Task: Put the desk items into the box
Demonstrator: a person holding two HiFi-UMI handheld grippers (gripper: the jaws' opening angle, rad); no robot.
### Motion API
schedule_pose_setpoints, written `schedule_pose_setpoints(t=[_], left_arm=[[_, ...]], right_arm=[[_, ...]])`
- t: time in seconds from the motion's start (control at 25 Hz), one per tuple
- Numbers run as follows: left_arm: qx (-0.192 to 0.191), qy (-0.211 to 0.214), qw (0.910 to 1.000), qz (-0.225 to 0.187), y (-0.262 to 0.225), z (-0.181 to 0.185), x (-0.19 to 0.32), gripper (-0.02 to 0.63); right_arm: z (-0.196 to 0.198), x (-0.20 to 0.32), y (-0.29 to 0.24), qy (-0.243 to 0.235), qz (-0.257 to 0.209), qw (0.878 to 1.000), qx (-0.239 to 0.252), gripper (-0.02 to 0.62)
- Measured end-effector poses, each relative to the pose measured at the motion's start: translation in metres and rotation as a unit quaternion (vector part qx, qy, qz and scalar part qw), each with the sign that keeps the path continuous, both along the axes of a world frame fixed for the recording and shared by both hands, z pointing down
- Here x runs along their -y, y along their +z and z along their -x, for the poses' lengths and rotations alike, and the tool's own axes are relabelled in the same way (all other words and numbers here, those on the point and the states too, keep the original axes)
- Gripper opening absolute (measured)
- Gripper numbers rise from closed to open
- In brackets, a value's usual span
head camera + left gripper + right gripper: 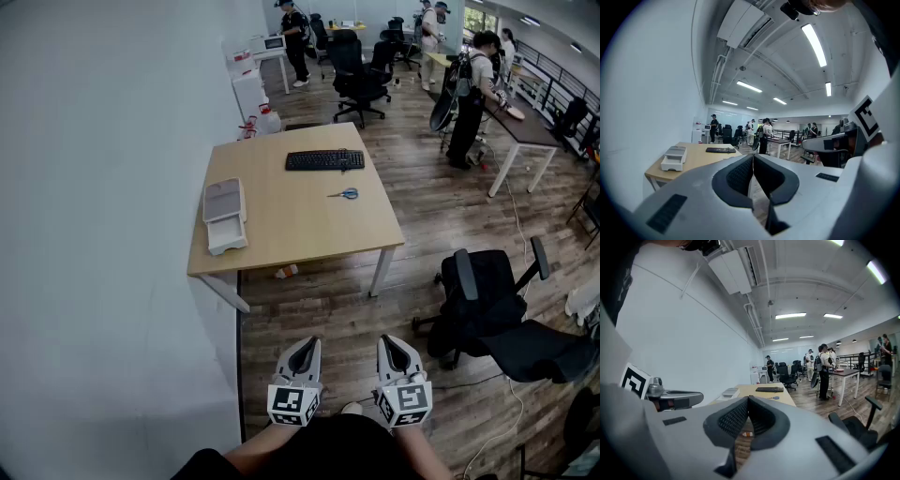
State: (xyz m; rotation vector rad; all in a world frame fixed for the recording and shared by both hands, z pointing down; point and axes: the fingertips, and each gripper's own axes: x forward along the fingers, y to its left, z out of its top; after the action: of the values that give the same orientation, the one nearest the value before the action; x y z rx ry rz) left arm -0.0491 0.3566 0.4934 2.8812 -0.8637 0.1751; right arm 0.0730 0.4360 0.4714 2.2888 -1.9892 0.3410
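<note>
A wooden desk (281,234) stands ahead by the white wall. On it lie a black keyboard (324,160), blue-handled scissors (344,194) and a white box (225,216) with a grey lid at its left edge. My left gripper (305,343) and right gripper (394,339) are held side by side low over the floor, well short of the desk. Both are shut with nothing between their jaws. The left gripper view shows its jaws (753,157) pressed together, with the box (675,158) and keyboard (720,150) far off. The right gripper (748,399) looks toward the keyboard (769,389) and scissors (775,397).
A black office chair (487,309) stands on the wood floor to the right. A small white and orange item (286,272) lies under the desk. More desks (517,120), chairs and several people fill the back of the room.
</note>
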Motion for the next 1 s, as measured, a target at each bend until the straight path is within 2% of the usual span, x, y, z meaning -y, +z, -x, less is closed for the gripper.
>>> schedule_pose_setpoints(t=[0.32,0.44,0.6,0.8,1.0], left_arm=[[-0.011,-0.026,0.9996,-0.004,0.003,0.003,-0.008,0.017],[-0.003,-0.033,0.9995,-0.001,0.007,0.000,-0.005,0.017],[-0.013,-0.018,0.9997,-0.006,0.007,-0.010,0.000,0.017],[-0.014,0.005,0.9999,-0.001,0.013,-0.039,0.025,0.017],[-0.003,0.032,0.9994,0.015,0.029,-0.074,0.076,0.017]], right_arm=[[-0.009,-0.013,0.008,-0.004,-0.006,1.000,-0.017,0.060],[-0.021,-0.017,0.016,0.004,-0.006,1.000,-0.003,0.060],[-0.038,-0.017,0.026,0.021,-0.001,1.000,0.012,0.060],[-0.062,0.001,0.027,0.042,0.018,0.999,-0.003,0.060],[-0.082,0.044,0.039,0.045,0.039,0.998,0.008,0.060]])
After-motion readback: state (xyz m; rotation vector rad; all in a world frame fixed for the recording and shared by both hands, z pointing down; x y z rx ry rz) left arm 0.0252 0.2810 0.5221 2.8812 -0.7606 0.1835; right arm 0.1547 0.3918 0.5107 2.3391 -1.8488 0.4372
